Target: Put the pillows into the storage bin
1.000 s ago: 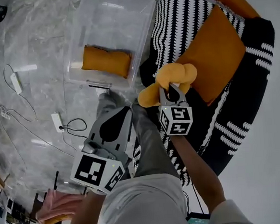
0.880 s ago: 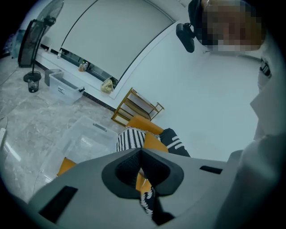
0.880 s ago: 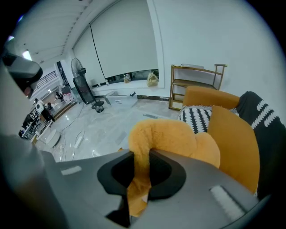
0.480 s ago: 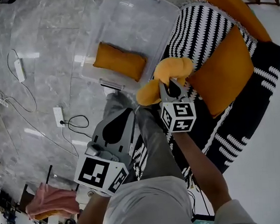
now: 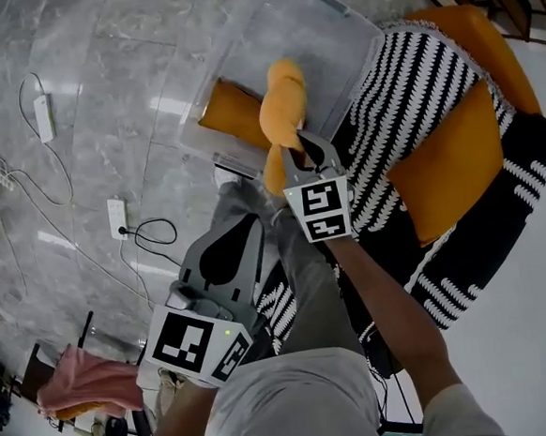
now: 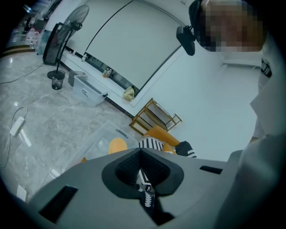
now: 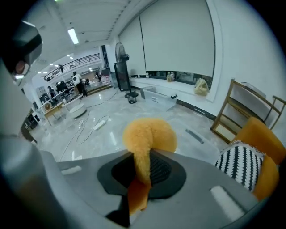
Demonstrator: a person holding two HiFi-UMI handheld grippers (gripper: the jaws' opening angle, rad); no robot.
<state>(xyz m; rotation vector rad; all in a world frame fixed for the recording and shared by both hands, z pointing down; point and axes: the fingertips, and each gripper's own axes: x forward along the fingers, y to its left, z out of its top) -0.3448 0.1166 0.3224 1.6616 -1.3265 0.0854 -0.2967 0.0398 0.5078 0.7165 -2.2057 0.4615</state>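
Pinches a fuzzy bunched orange pillow (image 5: 281,99) in the right gripper (image 5: 296,151) above the clear plastic bin (image 5: 329,3); holds the left gripper (image 5: 240,230) closed, empty.

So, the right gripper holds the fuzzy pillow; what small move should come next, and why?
Probably move it slightly deeper over the storage bin, then open. The right gripper is shut on the fuzzy pillow, which hangs by the bin's near edge, above the orange pillow already inside.
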